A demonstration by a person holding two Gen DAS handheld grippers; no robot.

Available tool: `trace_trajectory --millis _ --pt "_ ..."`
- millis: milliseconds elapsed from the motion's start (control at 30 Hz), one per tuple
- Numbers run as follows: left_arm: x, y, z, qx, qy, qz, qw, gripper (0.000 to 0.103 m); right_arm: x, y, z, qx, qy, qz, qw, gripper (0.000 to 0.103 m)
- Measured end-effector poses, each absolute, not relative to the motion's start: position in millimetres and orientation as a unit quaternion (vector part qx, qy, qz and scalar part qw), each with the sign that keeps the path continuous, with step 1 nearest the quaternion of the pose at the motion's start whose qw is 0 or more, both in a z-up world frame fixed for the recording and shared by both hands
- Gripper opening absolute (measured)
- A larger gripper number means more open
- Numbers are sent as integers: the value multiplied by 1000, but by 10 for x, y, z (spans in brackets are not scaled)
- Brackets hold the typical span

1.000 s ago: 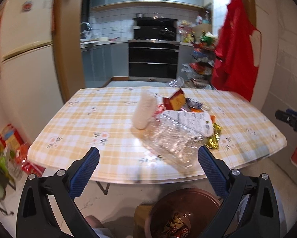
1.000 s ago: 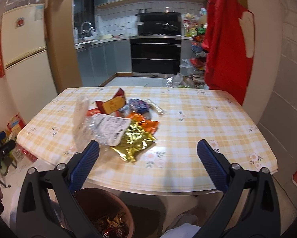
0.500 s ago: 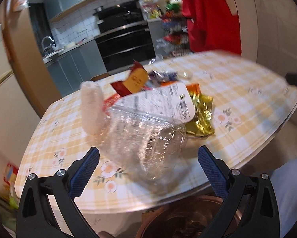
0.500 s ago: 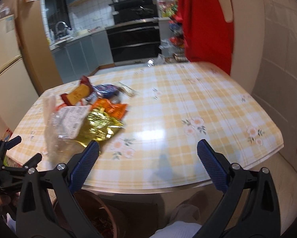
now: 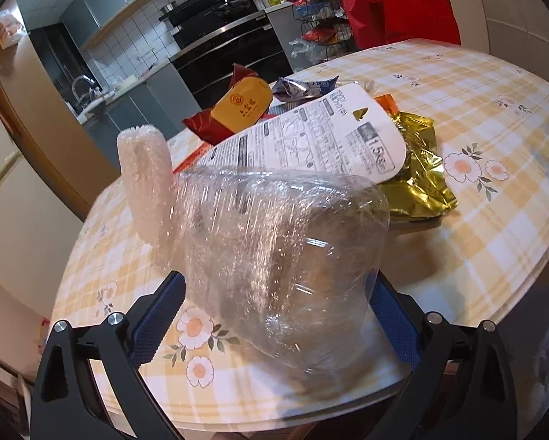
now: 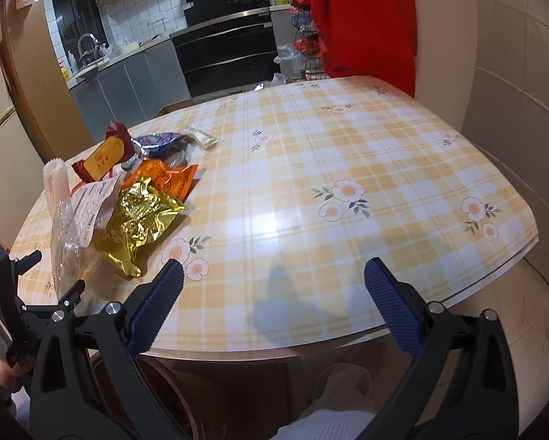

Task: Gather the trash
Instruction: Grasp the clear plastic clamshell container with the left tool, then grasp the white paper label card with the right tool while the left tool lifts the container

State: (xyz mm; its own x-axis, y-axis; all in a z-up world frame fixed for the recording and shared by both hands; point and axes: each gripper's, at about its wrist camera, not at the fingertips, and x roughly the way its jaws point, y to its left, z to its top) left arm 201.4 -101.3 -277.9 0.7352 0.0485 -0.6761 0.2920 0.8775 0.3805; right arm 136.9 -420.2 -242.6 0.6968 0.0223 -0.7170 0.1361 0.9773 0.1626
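Left gripper point(image 5: 274, 308) wide open, straddling clear plastic package point(image 5: 274, 242), long axis running away along fingers. Right gripper point(image 6: 274, 300) open, empty, well right of package.

The left gripper point(image 5: 274, 311), black-framed with ribbed blue pads point(image 5: 157, 321), was spread wide, one finger on each side of the clear plastic package point(image 5: 274, 249). The right gripper point(image 6: 274, 308), of the same build, hung wide apart over the table's near edge, gripping nothing.
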Motion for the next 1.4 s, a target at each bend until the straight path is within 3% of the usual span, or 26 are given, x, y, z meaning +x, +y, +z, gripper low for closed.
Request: trace_trajectory --millis 67,167,267,300,733,1033,1100,1400 --pt "1986 -964 -2781 239 355 -71 901 92 1397 -4158 -2444 99 391 -26 915 97" --pt "1944 -874 -2778 233 362 -82 899 62 1445 -4074 -2475 95 397 -16 913 97" --pt "1788 -736 -2596 197 345 -84 914 51 1476 -3978 -2469 91 400 -4 912 97" --pt "1731 -662 -2506 181 338 -84 920 38 1480 -3956 -2462 89 400 -1 912 97" --pt "1463 344 -1790 -11 304 -43 952 36 1772 -3361 -2260 47 392 80 915 97" --pt "1418 752 -1628 -65 286 -32 956 32 2061 -2974 -2188 12 388 120 914 96" --pt "1410 758 -1629 -67 284 -36 956 32 2128 -2895 -2242 15 393 138 909 86" --pt "1420 862 -1612 -88 284 -40 954 32 2749 -2533 -2569 21 407 178 896 69"
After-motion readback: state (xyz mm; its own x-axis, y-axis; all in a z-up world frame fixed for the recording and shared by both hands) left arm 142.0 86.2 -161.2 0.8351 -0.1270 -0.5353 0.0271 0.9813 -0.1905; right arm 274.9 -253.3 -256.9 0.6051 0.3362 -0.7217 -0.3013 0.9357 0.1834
